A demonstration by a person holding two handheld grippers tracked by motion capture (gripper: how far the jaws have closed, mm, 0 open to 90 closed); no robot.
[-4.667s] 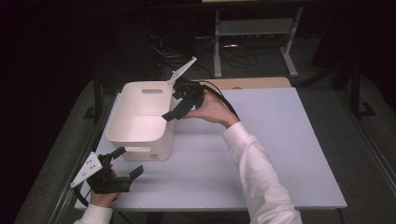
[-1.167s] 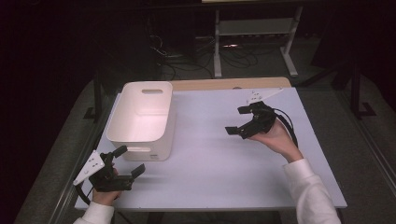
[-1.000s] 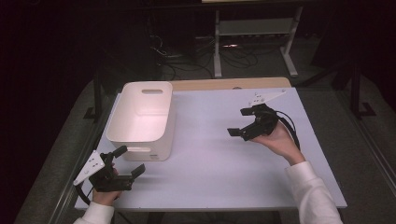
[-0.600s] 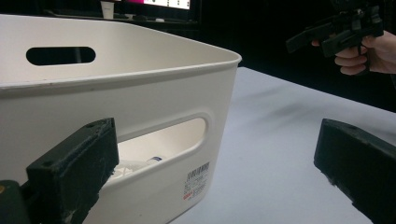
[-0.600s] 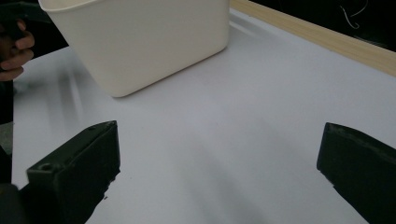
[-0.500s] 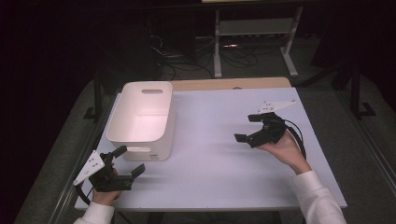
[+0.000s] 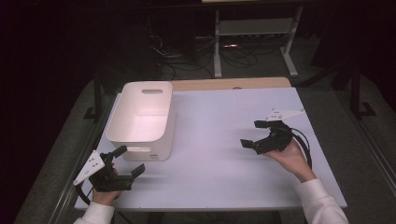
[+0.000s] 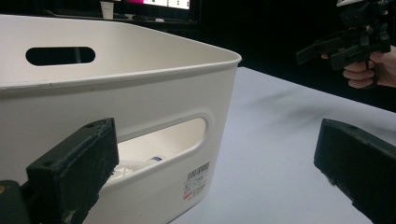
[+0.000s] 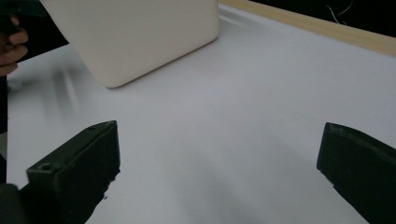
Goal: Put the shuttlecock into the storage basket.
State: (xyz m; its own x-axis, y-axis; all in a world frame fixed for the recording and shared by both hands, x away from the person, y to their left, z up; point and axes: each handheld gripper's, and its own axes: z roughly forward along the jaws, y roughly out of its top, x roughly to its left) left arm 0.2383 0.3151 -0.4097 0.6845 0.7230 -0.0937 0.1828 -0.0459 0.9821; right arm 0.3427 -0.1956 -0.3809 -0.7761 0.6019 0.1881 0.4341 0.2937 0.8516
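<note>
A white plastic bin with slot handles stands on the left half of the pale table. My left gripper rests at the front left corner, just in front of the bin, jaws wide apart and empty. In the left gripper view the bin wall is close ahead, and a small white item shows through its handle slot. My right gripper hovers over the right half of the table, open with nothing in it. The right gripper view looks across bare tabletop toward the bin.
A wooden strip runs along the table's far edge. Behind it stands a white metal frame with cables on a dark floor. A black rail borders the table's left side.
My right gripper has left the bin's rim and moved right and toward the person, now hovering over the right half of the table. The left gripper has stayed put.
</note>
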